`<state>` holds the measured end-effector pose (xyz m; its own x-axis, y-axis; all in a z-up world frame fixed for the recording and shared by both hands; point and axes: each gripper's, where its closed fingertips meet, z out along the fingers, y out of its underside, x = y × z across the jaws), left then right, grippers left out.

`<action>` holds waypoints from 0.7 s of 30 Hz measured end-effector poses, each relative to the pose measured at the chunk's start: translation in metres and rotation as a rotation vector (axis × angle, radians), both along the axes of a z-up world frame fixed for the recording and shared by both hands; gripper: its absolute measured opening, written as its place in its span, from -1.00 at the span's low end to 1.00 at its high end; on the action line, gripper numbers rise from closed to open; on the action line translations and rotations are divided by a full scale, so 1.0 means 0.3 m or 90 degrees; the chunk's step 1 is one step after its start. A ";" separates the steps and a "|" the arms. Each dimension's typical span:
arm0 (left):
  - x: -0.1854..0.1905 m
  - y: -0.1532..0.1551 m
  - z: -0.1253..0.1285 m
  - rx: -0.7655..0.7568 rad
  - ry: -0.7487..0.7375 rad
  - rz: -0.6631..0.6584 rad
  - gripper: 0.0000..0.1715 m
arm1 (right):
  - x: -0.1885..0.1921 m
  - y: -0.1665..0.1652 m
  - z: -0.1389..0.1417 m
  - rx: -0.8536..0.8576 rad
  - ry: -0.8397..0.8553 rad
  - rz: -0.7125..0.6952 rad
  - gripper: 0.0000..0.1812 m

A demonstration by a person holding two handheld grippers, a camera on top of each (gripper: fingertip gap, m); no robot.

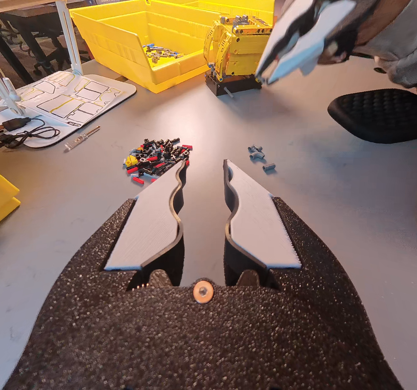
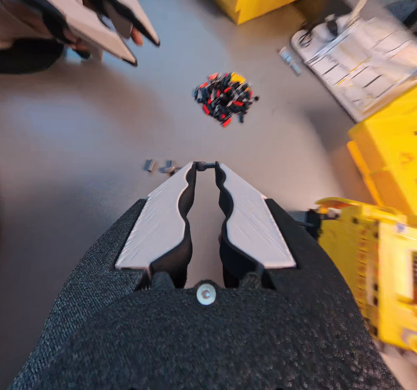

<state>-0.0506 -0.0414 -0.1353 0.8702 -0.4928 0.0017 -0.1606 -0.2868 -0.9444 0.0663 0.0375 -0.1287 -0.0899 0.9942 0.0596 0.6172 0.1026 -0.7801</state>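
Right gripper (image 2: 205, 166) pinches a small black pin (image 2: 205, 166) at its fingertips; left gripper (image 1: 205, 164) gapes wide, empty, beside the parts pile (image 1: 158, 159).

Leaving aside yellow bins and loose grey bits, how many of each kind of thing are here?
Grey two-finger grippers: 2 (left gripper, right gripper)
Small black pin pinched by right gripper: 1
Heap of small black and red plastic parts: 1
Yellow brick-built model: 1
Clear-handled screwdriver: 1
Total: 6
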 end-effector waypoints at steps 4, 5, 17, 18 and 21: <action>0.002 0.000 -0.003 -0.003 -0.001 0.000 -0.62 | 0.089 0.251 0.285 0.092 0.136 -0.137 -0.83; 0.002 0.000 -0.004 -0.003 0.000 0.000 -0.62 | 0.123 0.339 0.340 0.110 0.159 -0.179 -0.83; -0.003 -0.001 0.003 0.004 0.011 0.009 -0.62 | 0.500 1.147 0.175 0.196 0.058 -0.583 -0.70; -0.002 0.000 0.002 0.003 0.011 0.009 -0.62 | 0.499 1.138 0.186 0.198 0.069 -0.584 -0.67; 0.000 -0.001 0.001 0.003 0.014 0.007 -0.62 | 0.426 1.012 0.292 0.198 0.157 -0.519 -0.67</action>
<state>-0.0505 -0.0415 -0.1352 0.8757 -0.4825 -0.0203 -0.1785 -0.2843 -0.9420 0.1941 0.3412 -0.0410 0.6862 0.6794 0.2599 0.4094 -0.0654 -0.9100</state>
